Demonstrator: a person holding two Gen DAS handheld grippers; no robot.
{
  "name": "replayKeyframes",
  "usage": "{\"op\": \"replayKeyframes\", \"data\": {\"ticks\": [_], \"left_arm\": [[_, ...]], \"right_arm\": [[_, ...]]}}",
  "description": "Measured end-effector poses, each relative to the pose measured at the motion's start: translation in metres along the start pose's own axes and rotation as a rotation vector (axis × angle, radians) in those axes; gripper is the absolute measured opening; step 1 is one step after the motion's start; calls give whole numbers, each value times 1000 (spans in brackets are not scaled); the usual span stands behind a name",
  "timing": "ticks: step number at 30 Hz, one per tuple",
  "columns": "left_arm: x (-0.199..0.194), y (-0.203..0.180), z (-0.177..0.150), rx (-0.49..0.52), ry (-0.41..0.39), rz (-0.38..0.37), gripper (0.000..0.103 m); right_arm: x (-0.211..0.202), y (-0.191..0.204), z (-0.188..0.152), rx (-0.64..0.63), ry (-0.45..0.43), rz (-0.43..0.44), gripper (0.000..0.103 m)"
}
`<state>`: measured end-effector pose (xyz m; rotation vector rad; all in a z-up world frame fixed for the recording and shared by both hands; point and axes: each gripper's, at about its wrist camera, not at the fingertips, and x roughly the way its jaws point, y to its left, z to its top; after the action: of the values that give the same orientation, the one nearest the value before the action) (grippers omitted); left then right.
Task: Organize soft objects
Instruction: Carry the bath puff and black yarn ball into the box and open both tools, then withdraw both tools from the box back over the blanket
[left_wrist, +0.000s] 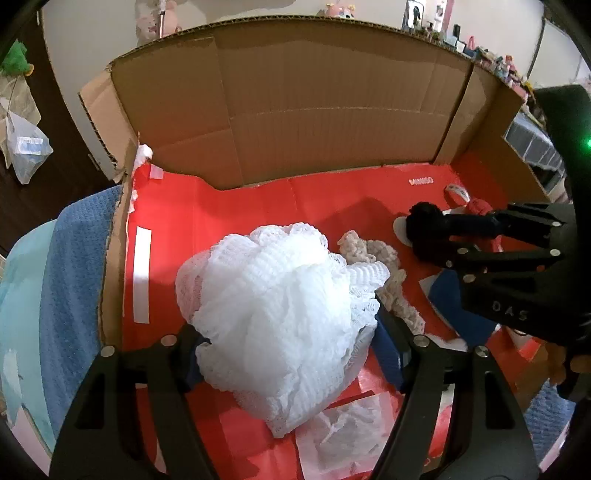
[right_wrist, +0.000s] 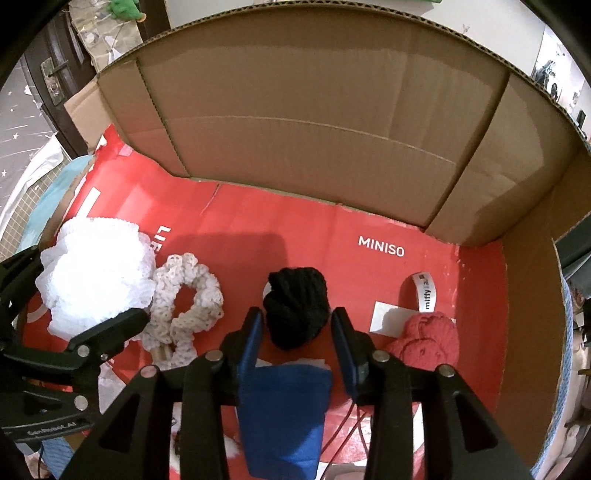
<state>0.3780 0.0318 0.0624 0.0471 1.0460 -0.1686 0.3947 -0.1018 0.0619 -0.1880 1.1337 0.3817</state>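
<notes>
A white mesh bath pouf (left_wrist: 280, 317) rests on the red floor of a cardboard box (left_wrist: 295, 110), between the fingers of my left gripper (left_wrist: 290, 343). It fills the gap but does not look squeezed, so I read the jaws as open. In the right wrist view the same pouf (right_wrist: 96, 273) lies at the far left with the left gripper (right_wrist: 86, 284) around it. A black knitted item (right_wrist: 295, 310) sits between the blue pads of my right gripper (right_wrist: 295, 317), with a thin gap on each side. A cream crocheted scrunchie (right_wrist: 184, 306) lies between pouf and black item.
A red knitted item (right_wrist: 428, 339) and a white label strip (right_wrist: 424, 291) lie at the right. A blue cloth piece (right_wrist: 284, 406) sits under the right gripper. Tall cardboard walls (right_wrist: 314, 129) close the back and sides. A blue towel (left_wrist: 74, 277) lies outside the box on the left.
</notes>
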Motion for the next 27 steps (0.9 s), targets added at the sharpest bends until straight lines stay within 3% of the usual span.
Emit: {"op": "replayKeyframes", "data": {"ticks": [12,18,27], "left_arm": [[-8,-6,-1,14,-23,8,85],[-21,-1,-1,-3,-48,-8,85],[-47,-6,-7,-2,-107,-11,86]], "right_arm": [[3,-2,11,-1,0,0,45],[-7,0,13,7,-13,8,46],[-34,-8,10,32,-68,18,65]]}}
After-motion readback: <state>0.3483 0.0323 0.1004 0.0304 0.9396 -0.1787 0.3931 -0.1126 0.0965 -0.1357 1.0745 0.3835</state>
